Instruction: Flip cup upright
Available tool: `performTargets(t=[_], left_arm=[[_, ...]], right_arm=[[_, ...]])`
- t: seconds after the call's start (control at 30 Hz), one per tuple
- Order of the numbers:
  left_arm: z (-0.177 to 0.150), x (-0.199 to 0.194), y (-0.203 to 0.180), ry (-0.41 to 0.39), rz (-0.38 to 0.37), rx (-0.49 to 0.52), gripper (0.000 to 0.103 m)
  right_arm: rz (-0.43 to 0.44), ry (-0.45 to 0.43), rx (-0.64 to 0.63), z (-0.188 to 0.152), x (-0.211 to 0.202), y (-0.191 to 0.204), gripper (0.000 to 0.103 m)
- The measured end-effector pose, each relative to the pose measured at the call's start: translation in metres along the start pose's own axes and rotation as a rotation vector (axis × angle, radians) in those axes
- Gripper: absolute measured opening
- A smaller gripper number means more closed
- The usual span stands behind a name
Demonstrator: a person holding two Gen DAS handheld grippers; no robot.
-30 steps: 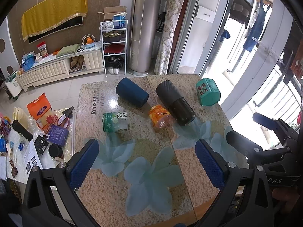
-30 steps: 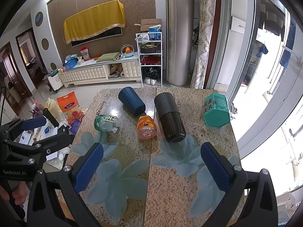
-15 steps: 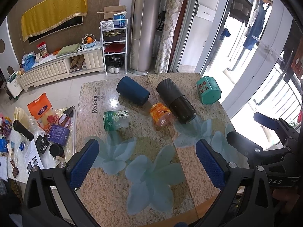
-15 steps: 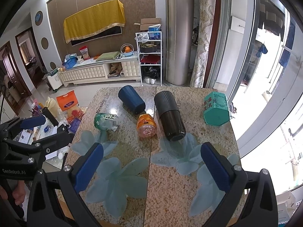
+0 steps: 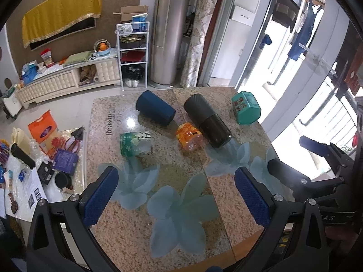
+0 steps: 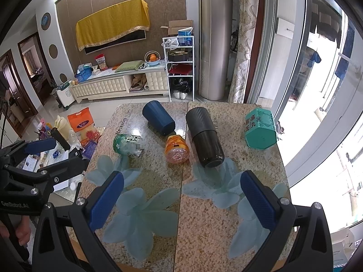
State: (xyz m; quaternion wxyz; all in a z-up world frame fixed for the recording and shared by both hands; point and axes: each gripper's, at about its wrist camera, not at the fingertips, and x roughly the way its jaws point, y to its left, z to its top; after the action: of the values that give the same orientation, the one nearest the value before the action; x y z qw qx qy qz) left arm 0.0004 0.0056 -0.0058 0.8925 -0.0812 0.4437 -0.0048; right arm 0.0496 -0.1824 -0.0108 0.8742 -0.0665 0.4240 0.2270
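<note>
Blue-padded tools (image 5: 175, 195) (image 6: 185, 196) agape, level above table (image 6: 204, 226), cups (image 6: 158, 119) untouched.

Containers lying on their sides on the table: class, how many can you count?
5. Blue cup at the far left, black tumbler beside it, orange jar between them nearer us, green-labelled jar left, teal box right. None appears hidden.

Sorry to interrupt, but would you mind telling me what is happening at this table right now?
A person holds a two-finger tool in each hand above a stone-topped table. The left tool and right tool are both open and empty. The dark blue cup and black cup lie on their sides, untouched, beside a green jar, orange jar and teal box.
</note>
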Motion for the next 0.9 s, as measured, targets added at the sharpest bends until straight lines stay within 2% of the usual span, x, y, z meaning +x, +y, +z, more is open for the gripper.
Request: performTargets(t=[0.27, 0.43, 0.63, 0.9], left_arm=[[0.018, 0.022, 0.008, 0.031, -0.012, 0.077, 0.103], [0.034, 0.053, 0.024, 0.081, 0.011, 0.099, 0.103], [0.06, 0.091, 0.039, 0.131, 0.064, 0.2, 0.103], [0.078, 0.152, 0.044, 0.239, 0.067, 0.303, 0.103]], right_arm=[[0.021, 0.045, 0.004, -0.005, 0.016, 0.0, 0.103], [0.027, 0.09, 0.004, -0.002, 0.031, -0.009, 0.103], [0.028, 0.149, 0.02, 0.005, 0.059, -0.032, 0.103], [0.062, 0.193, 0.066, 0.011, 0.086, -0.051, 0.103]])
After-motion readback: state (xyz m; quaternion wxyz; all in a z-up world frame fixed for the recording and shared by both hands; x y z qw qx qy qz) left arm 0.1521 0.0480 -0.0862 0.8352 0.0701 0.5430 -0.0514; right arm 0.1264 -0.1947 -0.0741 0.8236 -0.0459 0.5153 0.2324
